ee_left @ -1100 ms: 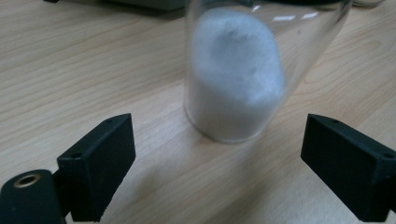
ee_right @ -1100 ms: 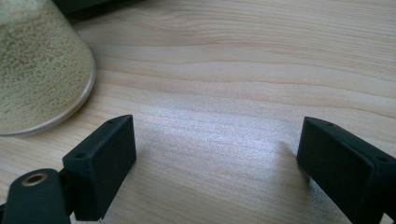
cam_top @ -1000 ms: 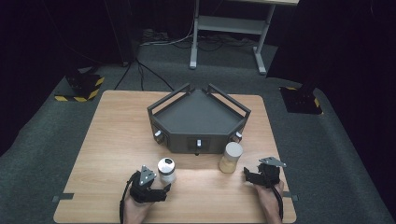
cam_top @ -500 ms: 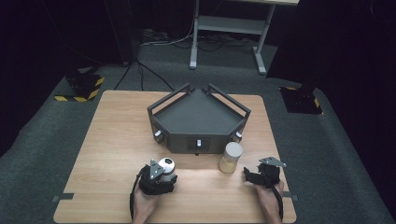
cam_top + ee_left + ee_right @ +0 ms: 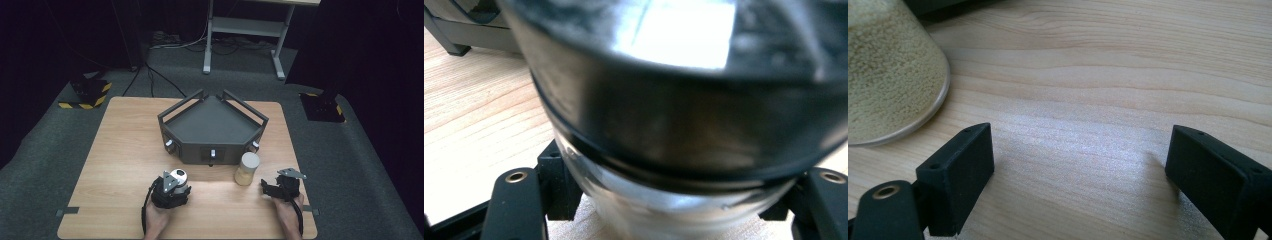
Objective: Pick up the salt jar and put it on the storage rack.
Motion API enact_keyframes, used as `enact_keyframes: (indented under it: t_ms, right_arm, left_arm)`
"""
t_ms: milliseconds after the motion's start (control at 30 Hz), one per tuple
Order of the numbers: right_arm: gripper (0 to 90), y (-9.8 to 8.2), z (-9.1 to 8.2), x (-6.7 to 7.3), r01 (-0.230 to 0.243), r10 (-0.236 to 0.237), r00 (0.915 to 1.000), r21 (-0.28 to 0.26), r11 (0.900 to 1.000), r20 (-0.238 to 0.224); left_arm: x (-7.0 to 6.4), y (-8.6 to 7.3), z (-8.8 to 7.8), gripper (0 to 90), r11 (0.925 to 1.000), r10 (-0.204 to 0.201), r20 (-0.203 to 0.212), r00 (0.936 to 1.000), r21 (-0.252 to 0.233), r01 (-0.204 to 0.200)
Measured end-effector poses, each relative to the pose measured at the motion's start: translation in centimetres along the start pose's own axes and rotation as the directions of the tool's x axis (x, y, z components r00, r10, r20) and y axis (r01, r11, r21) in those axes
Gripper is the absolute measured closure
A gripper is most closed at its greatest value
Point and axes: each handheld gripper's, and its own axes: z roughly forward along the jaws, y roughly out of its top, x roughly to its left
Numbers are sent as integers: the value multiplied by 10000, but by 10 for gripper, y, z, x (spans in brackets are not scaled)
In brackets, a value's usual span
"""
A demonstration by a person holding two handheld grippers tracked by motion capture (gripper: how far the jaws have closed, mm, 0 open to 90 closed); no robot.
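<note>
Near the front edge of the tabletop (image 5: 115, 150), my left tool (image 5: 171, 192) has just closed its jaws on a dark-lidded jar (image 5: 177, 179); its contents I cannot tell. My right tool (image 5: 272, 187) rests wide open and empty, near a jar of pale grains (image 5: 247, 169) before the black tray (image 5: 212, 122).

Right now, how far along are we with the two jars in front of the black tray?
Done: the left gripper has just closed its jaws on the black-lidded jar, which is gripped low on its glass body. In hand: that jar stands on the wooden table, not lifted. Left: the grain jar stands untouched beside the open right gripper, and the black tray holds nothing.
</note>
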Motion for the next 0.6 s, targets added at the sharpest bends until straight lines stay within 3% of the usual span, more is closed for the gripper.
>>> enact_keyframes:
  t_ms: [167, 600]
  right_arm:
    - [118, 0, 0, 0, -1, 1, 10000, 0, 10000, 2]
    - [120, 0, 0, 0, -11, 11, 10000, 0, 10000, 6]
  left_arm:
    - [3, -1, 0, 307, 9998, -214, 106, 9997, -48, 214]
    - [3, 5, -4, 307, 10000, -41, 306, 9995, -59, 43]
